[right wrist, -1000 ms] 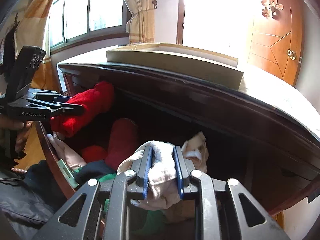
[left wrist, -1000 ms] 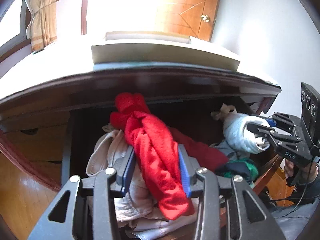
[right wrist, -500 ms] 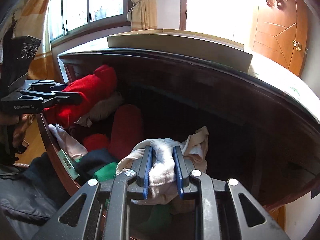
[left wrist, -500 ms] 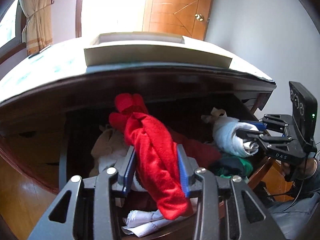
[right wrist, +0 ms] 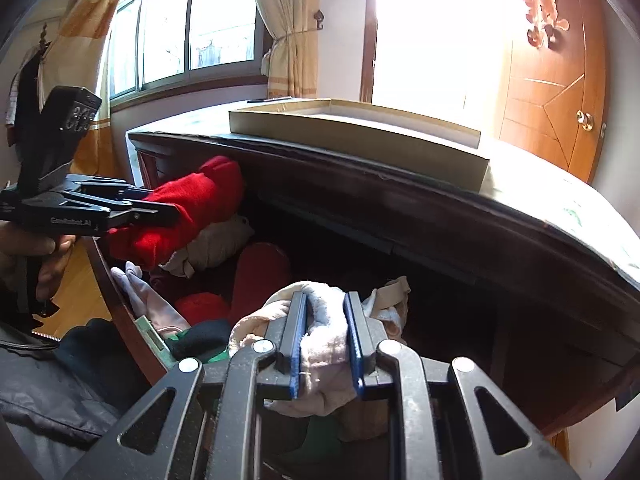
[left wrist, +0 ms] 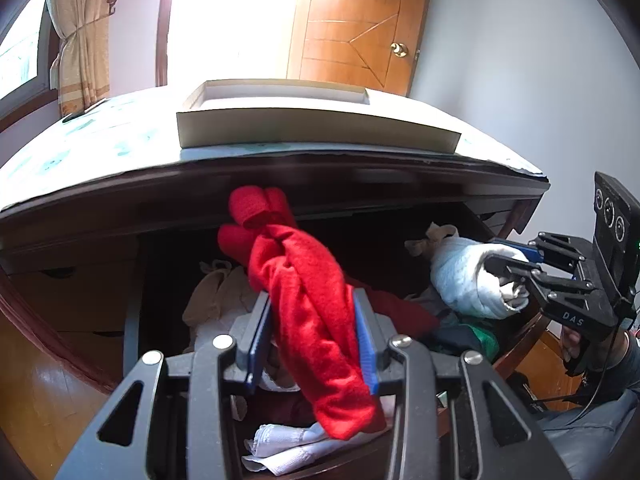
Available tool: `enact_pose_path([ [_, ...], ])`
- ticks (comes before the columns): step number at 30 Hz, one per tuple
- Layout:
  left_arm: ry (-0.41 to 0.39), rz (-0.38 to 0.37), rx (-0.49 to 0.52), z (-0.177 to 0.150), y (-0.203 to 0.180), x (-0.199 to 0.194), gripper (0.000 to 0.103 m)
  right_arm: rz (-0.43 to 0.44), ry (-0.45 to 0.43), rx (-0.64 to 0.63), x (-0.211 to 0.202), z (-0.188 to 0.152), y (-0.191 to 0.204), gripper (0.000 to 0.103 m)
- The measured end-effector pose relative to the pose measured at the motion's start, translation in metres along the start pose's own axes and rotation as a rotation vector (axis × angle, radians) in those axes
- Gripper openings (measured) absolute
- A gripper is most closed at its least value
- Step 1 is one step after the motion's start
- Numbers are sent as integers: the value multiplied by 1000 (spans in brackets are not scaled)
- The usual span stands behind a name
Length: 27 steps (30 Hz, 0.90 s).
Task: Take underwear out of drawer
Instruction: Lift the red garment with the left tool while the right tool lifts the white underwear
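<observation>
My left gripper (left wrist: 312,300) is shut on a red garment (left wrist: 308,304), which hangs through the jaws above the open dark wooden drawer (left wrist: 132,320). From the right wrist view that gripper (right wrist: 172,214) shows at the left, clamped on the same red garment (right wrist: 192,208). My right gripper (right wrist: 325,300) is shut on a bundle of white and pale pink underwear (right wrist: 324,344) over the drawer's right part. In the left wrist view this gripper (left wrist: 516,264) holds the white bundle (left wrist: 464,280) at the right. More clothes lie in the drawer: beige pieces (left wrist: 216,296), a dark red one (right wrist: 260,276), green and black ones (right wrist: 200,344).
The dresser top (left wrist: 100,148) overhangs the drawer and carries a flat cream box (left wrist: 316,124). A wooden door (left wrist: 356,40) and a curtained window (right wrist: 180,32) stand behind. A person's hand (right wrist: 44,252) and dark sleeve (right wrist: 60,380) are at the left. Wooden floor (left wrist: 40,392) lies below.
Both grippers have lifted slightly with their garments, so the dresser top and the box show more. The beige clothes under the red garment have sunk back into the drawer.
</observation>
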State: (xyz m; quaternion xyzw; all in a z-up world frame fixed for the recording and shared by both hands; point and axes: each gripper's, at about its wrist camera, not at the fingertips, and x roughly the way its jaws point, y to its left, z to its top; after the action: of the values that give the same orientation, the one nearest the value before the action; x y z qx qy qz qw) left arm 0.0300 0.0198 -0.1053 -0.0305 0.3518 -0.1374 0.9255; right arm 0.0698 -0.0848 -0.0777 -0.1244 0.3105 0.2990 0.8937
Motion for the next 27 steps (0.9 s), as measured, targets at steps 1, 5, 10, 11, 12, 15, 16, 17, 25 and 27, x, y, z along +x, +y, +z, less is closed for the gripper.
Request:
enact_pose_path([
  [1,-3,-1,1,1,-1,0,37,0,-3,-3,-1,0,1,20],
  [5,-18,-6,4,2,-2,-4,37,-10,-22,-16,-6,0,5,19],
  [10,-43,1,26,2,-7,-9,36,-24,-81,-48,-19,3,11,19],
  [11,-51,2,36,2,-9,-11,36,-27,-90,-59,-21,3,13,19],
  [12,-58,1,44,3,-11,-12,36,-28,-100,-68,-23,4,15,19],
  [15,-78,0,67,4,-16,-16,36,-33,-124,-91,-27,5,21,19],
  [16,-84,2,74,4,-17,-17,36,-34,-133,-98,-29,5,22,19],
  [17,-89,2,77,4,-18,-18,36,-36,-145,-104,-31,5,23,19],
  [25,-123,-4,85,5,-24,-25,36,-66,-238,-164,-48,7,36,19],
  [27,-134,-5,89,5,-25,-27,36,-74,-255,-187,-52,7,41,19],
])
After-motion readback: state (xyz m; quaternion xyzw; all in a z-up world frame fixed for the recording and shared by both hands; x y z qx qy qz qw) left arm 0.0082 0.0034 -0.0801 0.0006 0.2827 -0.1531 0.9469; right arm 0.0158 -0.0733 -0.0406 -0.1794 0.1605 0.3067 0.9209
